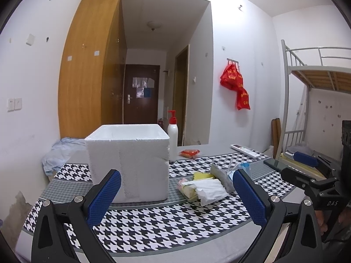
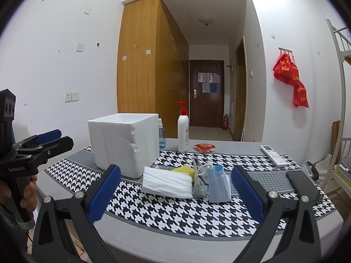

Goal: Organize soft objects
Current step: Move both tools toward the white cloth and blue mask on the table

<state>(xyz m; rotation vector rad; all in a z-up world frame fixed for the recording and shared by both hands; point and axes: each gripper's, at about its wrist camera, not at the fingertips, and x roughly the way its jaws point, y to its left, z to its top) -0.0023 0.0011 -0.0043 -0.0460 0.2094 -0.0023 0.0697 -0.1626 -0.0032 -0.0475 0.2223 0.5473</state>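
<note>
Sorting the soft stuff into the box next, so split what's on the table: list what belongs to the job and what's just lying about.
For the job:
- white foam box
- white folded cloth
- yellow sponge
- grey cloth
- blue face mask

Just lying about:
- pump bottle
- blue spray bottle
- red packet
- remote control
- phone

White walls (image 2: 54,65), with sockets and switch plates. Tall wooden wardrobe (image 2: 140,61) left of a corridor. Dark brown door (image 2: 206,94) at the corridor's end, papers stuck on it; fire extinguisher (image 2: 226,121) on the floor beside it. Ceiling lamp (image 2: 205,19), unlit. Wall hook rack (image 2: 285,50) holding red bags (image 2: 291,76). Metal bunk bed (image 1: 307,70), wooden slats, at right.
</note>
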